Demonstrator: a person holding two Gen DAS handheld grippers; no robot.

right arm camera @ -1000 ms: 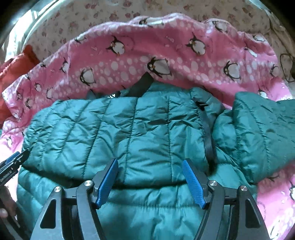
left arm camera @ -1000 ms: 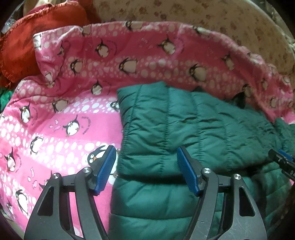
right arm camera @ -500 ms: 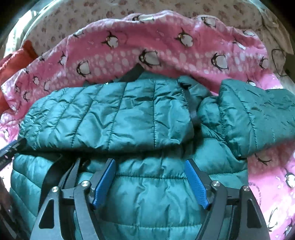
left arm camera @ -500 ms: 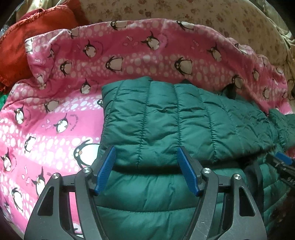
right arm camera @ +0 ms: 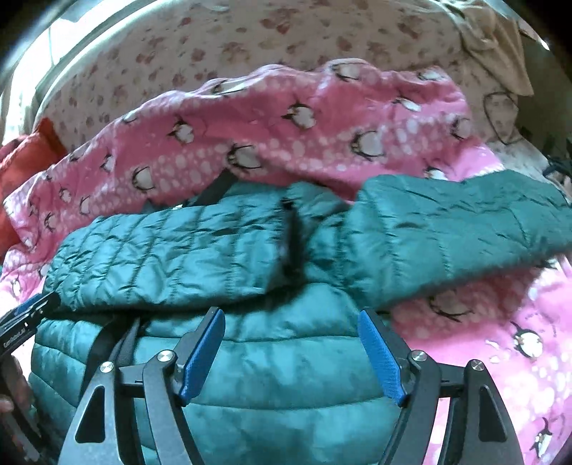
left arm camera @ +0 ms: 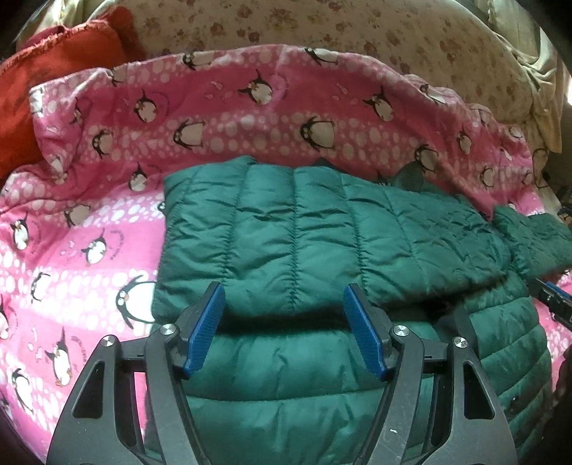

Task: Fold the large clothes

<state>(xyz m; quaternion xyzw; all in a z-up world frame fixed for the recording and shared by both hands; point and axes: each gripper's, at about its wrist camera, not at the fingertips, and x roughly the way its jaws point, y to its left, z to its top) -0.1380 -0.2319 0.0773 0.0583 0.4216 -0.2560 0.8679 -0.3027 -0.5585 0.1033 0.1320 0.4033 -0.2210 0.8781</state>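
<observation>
A: Risk?

B: The jacket (left arm camera: 321,243) is puffy and slick. Its folded flap may slide or spring open, and the sleeve (right arm camera: 457,229) at 2 o'clock is unfolded and could drag.

A: Surface?

B: A bed: pink blanket (left arm camera: 89,221) under the jacket, floral sheet (left arm camera: 357,32) at 12, red pillow (left arm camera: 60,53) at 10.

A: Claws?

B: Left claw (left arm camera: 284,329) and right claw (right arm camera: 291,352) each spread wide over the jacket's near half, holding nothing.
</observation>
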